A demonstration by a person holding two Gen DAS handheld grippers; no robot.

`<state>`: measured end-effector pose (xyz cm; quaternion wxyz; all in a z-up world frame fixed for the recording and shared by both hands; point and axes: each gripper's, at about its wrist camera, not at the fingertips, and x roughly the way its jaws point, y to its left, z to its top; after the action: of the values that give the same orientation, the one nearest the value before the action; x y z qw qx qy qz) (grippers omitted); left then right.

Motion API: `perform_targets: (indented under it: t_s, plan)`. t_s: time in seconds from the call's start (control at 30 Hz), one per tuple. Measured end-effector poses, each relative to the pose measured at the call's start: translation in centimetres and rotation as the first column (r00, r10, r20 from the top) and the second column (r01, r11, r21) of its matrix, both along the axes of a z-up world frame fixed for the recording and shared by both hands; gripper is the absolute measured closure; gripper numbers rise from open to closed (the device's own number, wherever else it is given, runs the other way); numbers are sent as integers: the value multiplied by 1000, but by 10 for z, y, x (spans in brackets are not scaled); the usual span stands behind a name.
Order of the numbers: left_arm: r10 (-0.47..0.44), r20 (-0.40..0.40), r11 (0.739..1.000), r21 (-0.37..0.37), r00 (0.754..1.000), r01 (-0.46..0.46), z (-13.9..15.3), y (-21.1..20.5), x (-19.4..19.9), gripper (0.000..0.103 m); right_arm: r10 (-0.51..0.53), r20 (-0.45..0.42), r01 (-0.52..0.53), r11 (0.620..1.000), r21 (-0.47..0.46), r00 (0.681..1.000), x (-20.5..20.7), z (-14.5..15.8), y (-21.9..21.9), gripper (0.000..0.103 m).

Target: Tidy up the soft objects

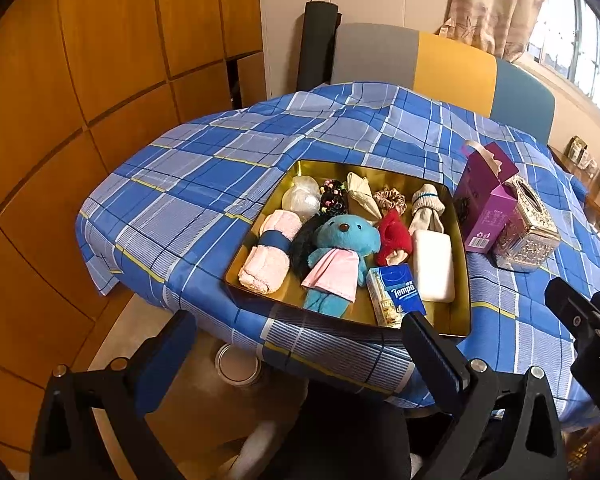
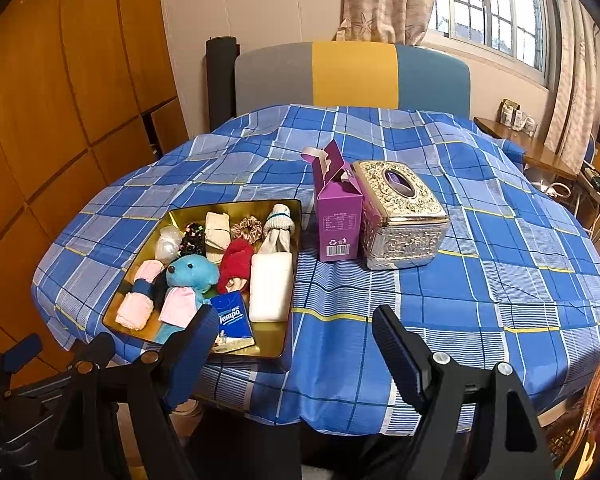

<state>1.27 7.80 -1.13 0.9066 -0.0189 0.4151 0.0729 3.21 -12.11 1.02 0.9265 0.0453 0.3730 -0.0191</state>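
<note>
A gold tray (image 1: 462, 280) (image 2: 288, 332) sits on the blue plaid tablecloth. It holds a blue teddy bear (image 1: 342, 256) (image 2: 192, 276), a rolled pink towel (image 1: 268, 252) (image 2: 138, 302), a red sock (image 1: 394, 236) (image 2: 234, 264), a white sponge (image 1: 434, 266) (image 2: 270, 286), a Tempo tissue pack (image 1: 396, 294) (image 2: 232, 318), a white sock, scrunchies and a clear bag. My left gripper (image 1: 296, 344) is open and empty, off the table's front edge. My right gripper (image 2: 294, 340) is open and empty, above the front edge right of the tray.
A purple carton (image 2: 338, 216) (image 1: 486, 204) and an ornate silver tissue box (image 2: 400, 216) (image 1: 526, 232) stand right of the tray. A grey, yellow and blue chair (image 2: 352, 74) stands behind the table. Wooden cabinets line the left wall.
</note>
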Motion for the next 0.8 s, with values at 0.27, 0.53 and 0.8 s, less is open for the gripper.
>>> perform_targets:
  t_s: [0.27, 0.53, 0.8]
  plan:
    - [2, -6, 1000, -4, 1000, -2, -2, 1, 1, 0, 4, -9, -4, 1000, -5, 1000, 2, -3, 0, 22]
    - [-8, -8, 1000, -3, 1000, 8, -1, 0, 2, 0, 2, -8, -2, 1000, -14, 1000, 2, -3, 0, 22]
    - [-19, -12, 1000, -6, 1000, 19, -3, -3, 1, 0, 2, -15, -2, 1000, -13, 1000, 3, -4, 0, 22]
